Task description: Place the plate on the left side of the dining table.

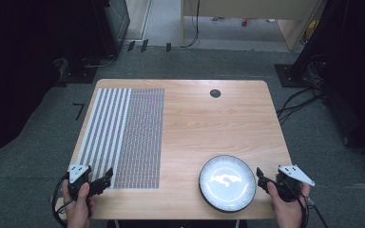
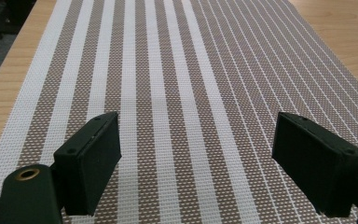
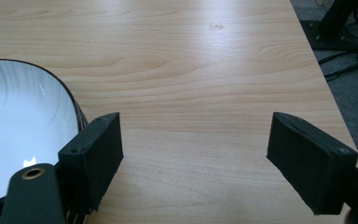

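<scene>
**Plate and mat: start positions**

The plate (image 1: 227, 183) lies flat on the table (image 1: 209, 123), just to the left of my right tongs (image 1: 262, 179). In the right gripper view its black rim (image 3: 77, 114) curves past the left jaw, close beside it but not between the jaws; I cannot tell whether rim and jaw touch. My right tongs stand wide apart and hold nothing, with bare wood ahead of them.

The mat (image 1: 126, 135) lies straight ahead of my left tongs (image 1: 100, 183). Its long axis runs away from me, and its stripes run the same way. The left gripper view has the jaws over its near end, broad white bands (image 2: 163, 116) ahead and to the left, fine lines to the right. My left tongs are also wide apart and empty.

Relation that governs the next move: plate and mat are well apart, the plate to the right of the mat. My right hand (image 1: 287, 206) is much the nearer to the plate; my left hand (image 1: 78, 209) is the nearer to the mat.

Judgement: if the plate is to be taken, the right tongs must shift left so that the rim passes between the jaws. The rim is low and looks smooth, so a shallow bite may slip.
</scene>
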